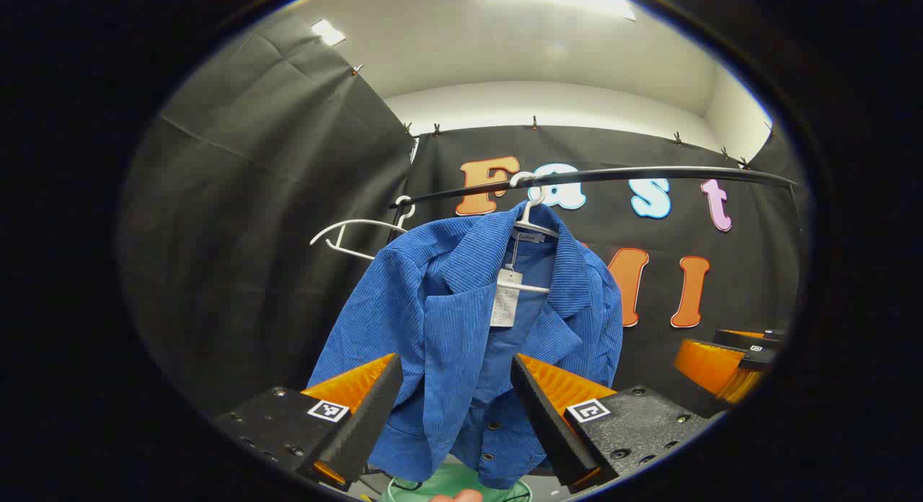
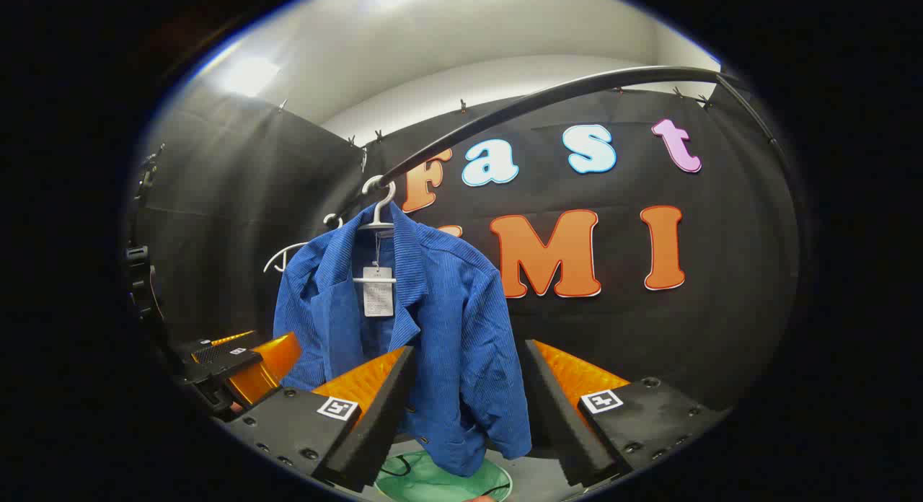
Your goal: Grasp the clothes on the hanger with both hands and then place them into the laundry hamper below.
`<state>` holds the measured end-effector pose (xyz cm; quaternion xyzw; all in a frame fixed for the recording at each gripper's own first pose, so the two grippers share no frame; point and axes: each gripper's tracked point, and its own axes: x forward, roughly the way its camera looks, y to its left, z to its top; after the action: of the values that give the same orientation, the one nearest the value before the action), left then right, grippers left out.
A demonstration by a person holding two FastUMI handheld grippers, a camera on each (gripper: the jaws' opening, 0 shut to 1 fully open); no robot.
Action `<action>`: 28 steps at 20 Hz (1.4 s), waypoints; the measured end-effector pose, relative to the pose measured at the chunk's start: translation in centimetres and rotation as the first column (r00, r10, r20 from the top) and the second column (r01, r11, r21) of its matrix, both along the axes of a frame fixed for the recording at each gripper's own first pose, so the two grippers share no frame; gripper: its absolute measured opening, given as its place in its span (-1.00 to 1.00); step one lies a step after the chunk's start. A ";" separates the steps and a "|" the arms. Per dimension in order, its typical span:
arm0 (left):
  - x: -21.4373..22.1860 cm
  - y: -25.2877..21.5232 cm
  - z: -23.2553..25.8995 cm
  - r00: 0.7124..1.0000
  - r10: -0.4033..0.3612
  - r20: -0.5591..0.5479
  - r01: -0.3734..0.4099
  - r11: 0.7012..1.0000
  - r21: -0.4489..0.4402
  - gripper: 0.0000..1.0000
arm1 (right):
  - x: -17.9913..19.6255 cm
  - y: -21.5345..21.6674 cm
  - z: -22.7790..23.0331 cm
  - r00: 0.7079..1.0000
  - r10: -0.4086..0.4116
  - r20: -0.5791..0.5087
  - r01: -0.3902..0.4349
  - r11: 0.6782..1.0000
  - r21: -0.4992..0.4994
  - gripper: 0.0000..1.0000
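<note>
Black booth cloth behind, blue jacket (image 1: 461, 329) hung at 12 o'clock on hanger (image 1: 532, 221); left gripper (image 1: 454, 408) and right gripper (image 2: 469, 401) are held wide open, nothing gripped, so approach step; jacket needs pinching next, hamper (image 2: 440, 484) at 6 o'clock

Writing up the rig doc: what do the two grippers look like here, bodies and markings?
Both match. The left gripper and the right gripper each have two wedge-shaped fingers with ribbed side faces, mounted on black textured blocks dotted with screw holes. Each block carries a small square black-and-white fiducial tag. No cables visible on either; no sleeve in view.

Ribbed corduroy jacket (image 1: 461, 329), plastic hanger (image 1: 535, 221)
</note>
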<state>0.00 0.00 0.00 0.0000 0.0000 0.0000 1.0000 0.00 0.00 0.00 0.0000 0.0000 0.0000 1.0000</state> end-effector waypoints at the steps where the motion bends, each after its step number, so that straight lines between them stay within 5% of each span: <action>1: -0.3 0.1 0.1 1.000 0.001 0.003 -0.001 1.000 -0.001 0.89 | -0.1 0.0 -0.1 1.000 0.002 -0.002 -0.002 1.000 0.005 0.94; 20: -1.4 1.3 0.8 1.000 0.004 0.025 -0.005 1.000 0.026 0.89 | -0.8 1.3 0.2 1.000 0.009 0.005 -0.009 1.000 -0.015 0.94; 21: -1.5 1.4 1.0 1.000 0.006 0.028 -0.007 1.000 0.027 0.89 | -0.8 1.3 0.3 1.000 0.010 0.006 -0.009 1.000 -0.014 0.76; 23: -1.6 1.9 1.2 0.999 0.011 0.035 -0.012 1.000 0.028 0.89 | -0.7 1.4 0.4 1.000 0.010 0.009 -0.010 1.000 -0.012 0.94; 27: -1.7 2.6 1.5 0.999 0.023 0.039 -0.024 0.999 0.024 0.83 | -0.7 1.6 0.2 1.000 0.014 0.006 -0.014 1.000 -0.004 0.77; 28: -1.7 2.7 1.7 0.999 0.026 0.042 -0.027 0.999 0.026 0.83 | -0.7 1.6 0.2 1.000 0.014 0.007 -0.014 1.000 0.000 0.94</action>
<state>-1.67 2.69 1.73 0.0134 -0.0208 0.0132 0.9996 -0.74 1.55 0.24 0.0000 -0.0037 0.0072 1.0000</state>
